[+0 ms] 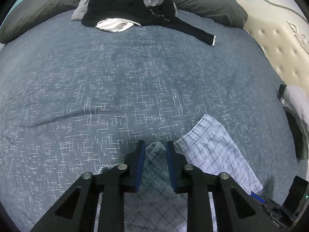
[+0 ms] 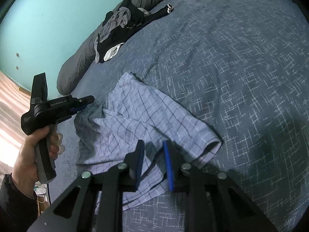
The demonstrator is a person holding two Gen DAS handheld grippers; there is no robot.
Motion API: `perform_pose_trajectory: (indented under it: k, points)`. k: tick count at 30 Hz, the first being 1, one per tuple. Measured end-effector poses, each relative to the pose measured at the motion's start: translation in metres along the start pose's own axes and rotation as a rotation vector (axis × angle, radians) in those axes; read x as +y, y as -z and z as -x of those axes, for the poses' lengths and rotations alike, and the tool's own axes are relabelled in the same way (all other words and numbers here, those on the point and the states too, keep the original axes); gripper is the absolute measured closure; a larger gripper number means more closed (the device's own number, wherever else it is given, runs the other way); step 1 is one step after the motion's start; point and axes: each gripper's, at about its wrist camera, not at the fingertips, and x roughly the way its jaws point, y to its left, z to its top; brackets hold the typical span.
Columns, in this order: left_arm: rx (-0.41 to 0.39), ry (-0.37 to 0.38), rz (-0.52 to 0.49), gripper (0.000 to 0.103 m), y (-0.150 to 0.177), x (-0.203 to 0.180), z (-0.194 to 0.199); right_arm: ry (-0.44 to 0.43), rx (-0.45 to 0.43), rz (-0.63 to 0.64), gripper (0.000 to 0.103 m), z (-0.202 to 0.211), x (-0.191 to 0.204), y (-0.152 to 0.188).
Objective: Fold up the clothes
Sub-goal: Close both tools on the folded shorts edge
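Two grippers are working one garment: I am holding the checked shorts [image 2: 146, 116], pale blue with dark lines, lying rumpled near the bed's near edge on the blue patterned bedspread [image 2: 241, 77]. I am pinching a bunched fold of them in the left gripper [image 1: 155, 150], its blue pads narrowed onto the cloth between them. I am closing the right gripper [image 2: 153, 150] on the other end, and cloth is rising between its pads [image 2: 167, 166], though I judge that grip looser since a gap is showing beside the fabric. Their long axis is running from one gripper to the other, roughly along the near edge, with the free leg trailing toward the bed's middle. Both hands are equally close, so I am expecting the next lift to spread them evenly. Farther off, the pile of dark clothes [image 1: 131, 3] is waiting at the far edge against the grey pillows [image 1: 208, 5].
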Motion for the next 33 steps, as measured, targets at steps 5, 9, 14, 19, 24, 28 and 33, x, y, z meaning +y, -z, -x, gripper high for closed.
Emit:
perform_pose_trajectory:
  k: [5,9,14,19,24,28,33]
  points:
    - [-0.003,-0.001,-0.016,0.094,0.001,-0.002,-0.001,0.013,-0.005,0.014,0.093,0.002,0.001,0.001]
    - [-0.013,-0.004,-0.022,0.096,0.0,-0.004,0.0,0.014,-0.01,0.02,0.097,0.003,0.002,0.001]
    - [-0.024,-0.006,-0.036,0.098,-0.001,-0.005,0.003,0.008,-0.013,0.024,0.1,0.004,0.003,0.001]
    - [-0.056,0.007,-0.043,0.098,-0.002,-0.01,0.015,-0.002,-0.029,0.029,0.101,0.009,0.004,0.0]
    - [-0.084,0.014,-0.06,0.098,-0.003,-0.018,0.027,-0.01,-0.048,0.037,0.101,0.018,0.007,0.0]
    - [-0.111,0.021,-0.074,0.099,-0.006,-0.026,0.04,-0.016,-0.077,0.035,0.101,0.03,0.006,0.0]
    - [-0.147,0.023,-0.097,0.099,-0.012,-0.038,0.055,-0.023,-0.099,0.025,0.101,0.04,0.004,-0.002]
